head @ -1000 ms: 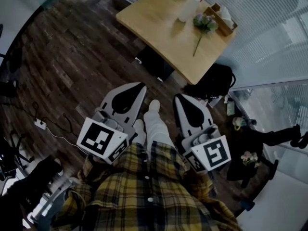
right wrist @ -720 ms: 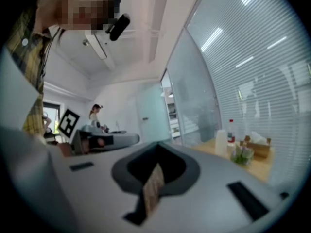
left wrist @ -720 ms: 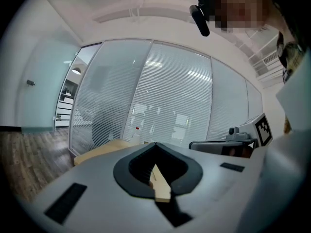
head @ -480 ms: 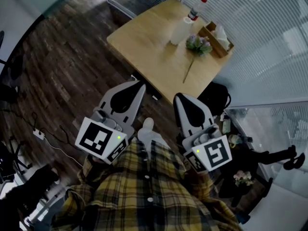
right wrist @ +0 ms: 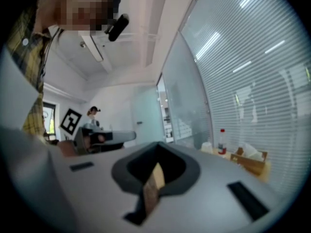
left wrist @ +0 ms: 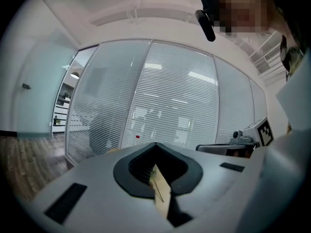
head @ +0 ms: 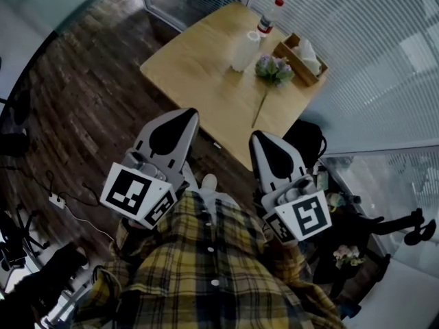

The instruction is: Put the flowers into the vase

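1. Both tools are empty. The left hand-held gripper (head: 184, 115) and the right hand-held gripper (head: 258, 138) each have their jaws pressed together with nothing between them, held out level in front of the person's body.
2. The flowers (head: 274, 68) lie flat on the tabletop (head: 199, 67), blooms toward the far side and the stem trailing back toward the near edge. The pale vase (head: 244, 51) stands upright just beside the blooms, with a bottle (head: 267, 19) and a wooden box (head: 302, 55) behind.
3. The step in hand looks like the approach, since both tools sit well short of the flowers.
4. To do it well, one hand-held gripper should open before it gets to the stem, not over it.
5. The bare lower stem is the better place to grip (the blooms would likely crush), low enough to lift the bunch clear of the tabletop.
6. The other hand-held gripper could steady the vase, which looks light and may tip when the stem goes in.
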